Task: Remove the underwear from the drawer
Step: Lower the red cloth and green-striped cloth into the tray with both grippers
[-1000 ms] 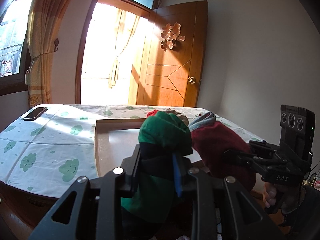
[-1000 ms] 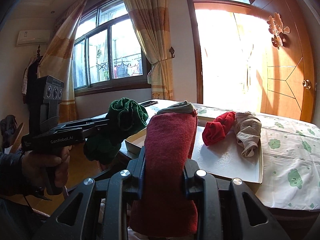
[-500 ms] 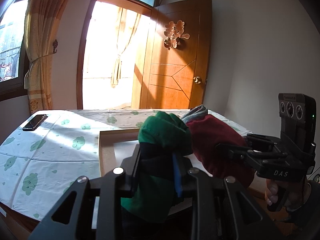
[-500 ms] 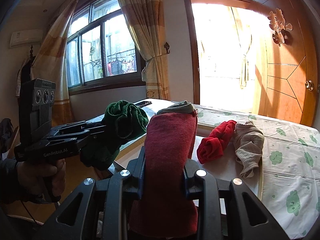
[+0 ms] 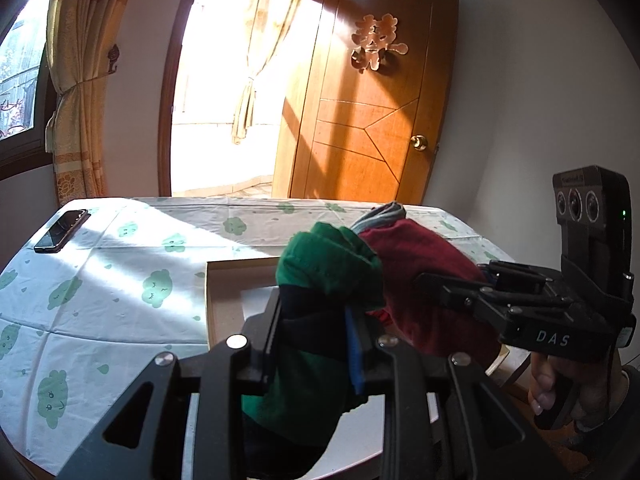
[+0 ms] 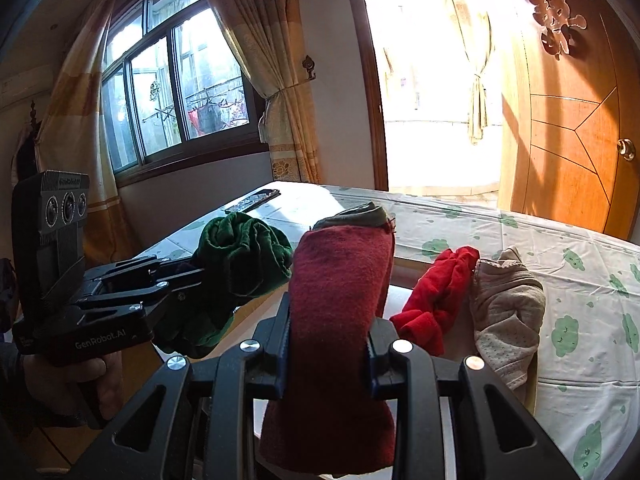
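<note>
My left gripper point(image 5: 316, 344) is shut on a green underwear point(image 5: 324, 276) and holds it above the near edge of a shallow cardboard tray point(image 5: 212, 300) on the table. My right gripper point(image 6: 328, 344) is shut on a dark red underwear point(image 6: 340, 288) with a grey waistband, close beside the green one. The green underwear point(image 6: 240, 248) and the left gripper point(image 6: 192, 276) show at left in the right wrist view. The dark red underwear point(image 5: 416, 264) shows right of the green one in the left wrist view. A bright red underwear point(image 6: 444, 292) and a beige underwear point(image 6: 508, 308) lie in the tray.
The table carries a white cloth with green cloud prints point(image 5: 120, 264). A black phone point(image 5: 60, 230) lies at its far left corner. Behind stand a wooden door point(image 5: 380, 120), a bright doorway and curtains. A window point(image 6: 176, 92) is at left.
Both grippers have risen and moved forward over the tray with their garments still held. The table now looks lower and closer in both views.
</note>
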`<state>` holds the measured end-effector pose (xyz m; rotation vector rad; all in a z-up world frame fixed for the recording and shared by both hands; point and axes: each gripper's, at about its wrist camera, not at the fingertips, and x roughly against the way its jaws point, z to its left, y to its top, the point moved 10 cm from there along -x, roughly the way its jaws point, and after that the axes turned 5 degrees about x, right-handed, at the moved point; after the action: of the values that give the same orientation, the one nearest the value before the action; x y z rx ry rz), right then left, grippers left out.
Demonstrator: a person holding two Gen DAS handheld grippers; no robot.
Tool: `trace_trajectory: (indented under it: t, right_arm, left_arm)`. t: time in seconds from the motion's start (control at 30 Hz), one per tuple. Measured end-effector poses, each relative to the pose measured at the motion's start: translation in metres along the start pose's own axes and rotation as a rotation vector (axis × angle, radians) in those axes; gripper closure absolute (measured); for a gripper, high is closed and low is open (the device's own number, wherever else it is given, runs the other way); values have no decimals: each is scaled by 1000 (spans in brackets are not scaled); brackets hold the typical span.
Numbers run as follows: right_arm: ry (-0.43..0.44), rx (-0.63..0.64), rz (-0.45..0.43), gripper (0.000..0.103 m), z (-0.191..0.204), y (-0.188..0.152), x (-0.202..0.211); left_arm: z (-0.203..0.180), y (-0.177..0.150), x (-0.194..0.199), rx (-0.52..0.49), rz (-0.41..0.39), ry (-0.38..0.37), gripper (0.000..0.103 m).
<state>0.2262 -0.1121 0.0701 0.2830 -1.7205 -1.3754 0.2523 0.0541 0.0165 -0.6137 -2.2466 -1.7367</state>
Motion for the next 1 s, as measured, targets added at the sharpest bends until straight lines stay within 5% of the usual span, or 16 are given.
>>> trace_trajectory:
  t: [0.57,1.0]
  right_arm:
    - [-3,-121,144,72,-39,19,-71]
    - [-22,-168,249,72,-48,14,-120]
  left_arm:
    - [43,27,-72,197,145,-16,77]
    - [70,18,-114,283,248,30,77]
